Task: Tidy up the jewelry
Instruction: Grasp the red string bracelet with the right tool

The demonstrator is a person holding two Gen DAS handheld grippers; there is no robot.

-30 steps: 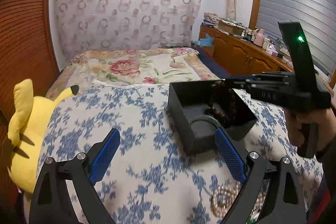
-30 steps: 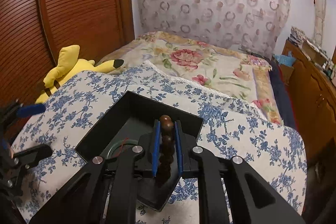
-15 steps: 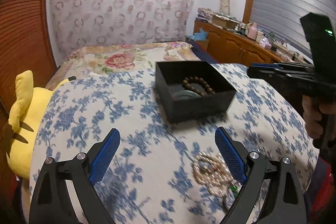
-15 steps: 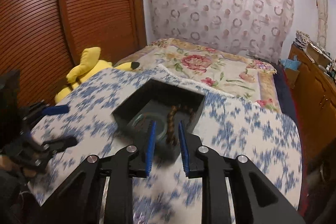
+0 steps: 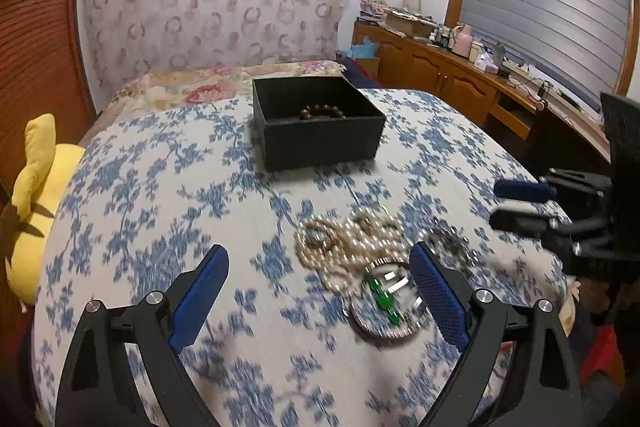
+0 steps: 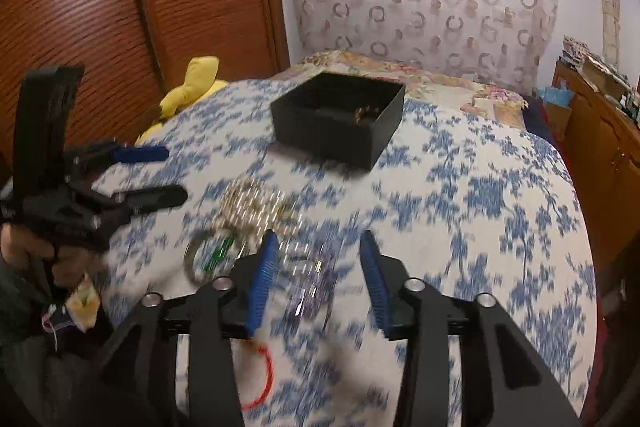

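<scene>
A black open box (image 5: 316, 123) stands on the blue-flowered cloth and holds a brown bead bracelet (image 5: 322, 112); the box also shows in the right wrist view (image 6: 340, 117). A pile of jewelry lies nearer: a pearl necklace (image 5: 344, 239), a silver bangle with green beads (image 5: 386, 301), and a dark chain (image 5: 452, 247). My left gripper (image 5: 320, 291) is open and empty above the cloth, its right finger over the bangle. My right gripper (image 6: 318, 275) is open and empty over a blurred silvery chain (image 6: 308, 279). A red cord loop (image 6: 262, 375) lies under it.
A yellow plush toy (image 5: 32, 203) lies at the table's left edge. A flowered bed (image 5: 224, 83) is behind the table. A wooden sideboard (image 5: 460, 75) with clutter runs along the right wall. Wooden slatted doors (image 6: 120, 7) stand at the left.
My right gripper let go of the brown bead bracelet in the box, opened, and drew back over the jewelry pile. My left gripper also drew back, bringing the pile into view.
</scene>
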